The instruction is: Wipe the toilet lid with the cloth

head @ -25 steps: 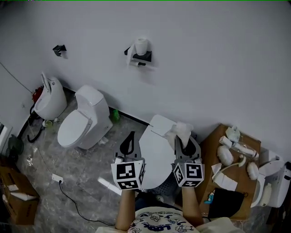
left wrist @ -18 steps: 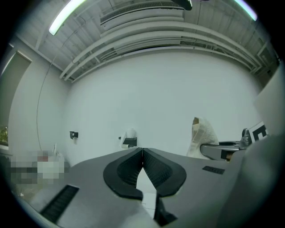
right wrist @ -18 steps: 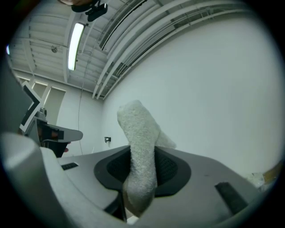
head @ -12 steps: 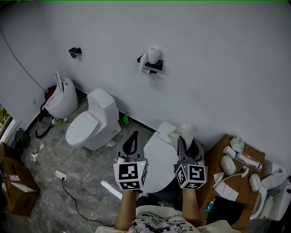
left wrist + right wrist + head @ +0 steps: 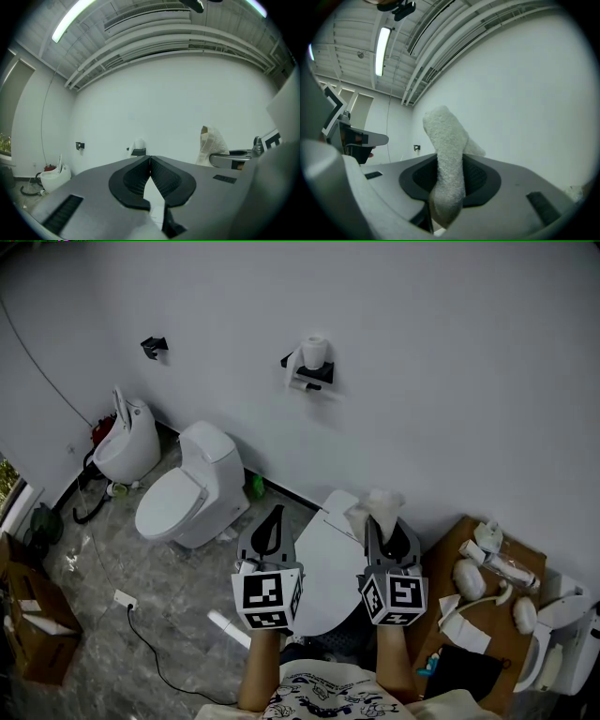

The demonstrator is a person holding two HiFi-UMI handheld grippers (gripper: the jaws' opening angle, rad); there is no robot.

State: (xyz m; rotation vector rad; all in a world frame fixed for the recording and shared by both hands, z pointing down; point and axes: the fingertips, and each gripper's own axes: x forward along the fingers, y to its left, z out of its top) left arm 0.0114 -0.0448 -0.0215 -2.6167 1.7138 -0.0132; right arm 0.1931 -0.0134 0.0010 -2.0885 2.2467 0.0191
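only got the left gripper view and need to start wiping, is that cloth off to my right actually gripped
Observer: Yes. In the right gripper view the right gripper is shut on the cloth, which sticks up past the jaws.
Operator: where's the toilet lid, can't see it at all
Observer: The head view shows the toilet lid closed, lying below and between the two grippers.
Operator: and my left one, is it over the lid
Observer: Only just. In the head view the left gripper sits by the lid's left edge.
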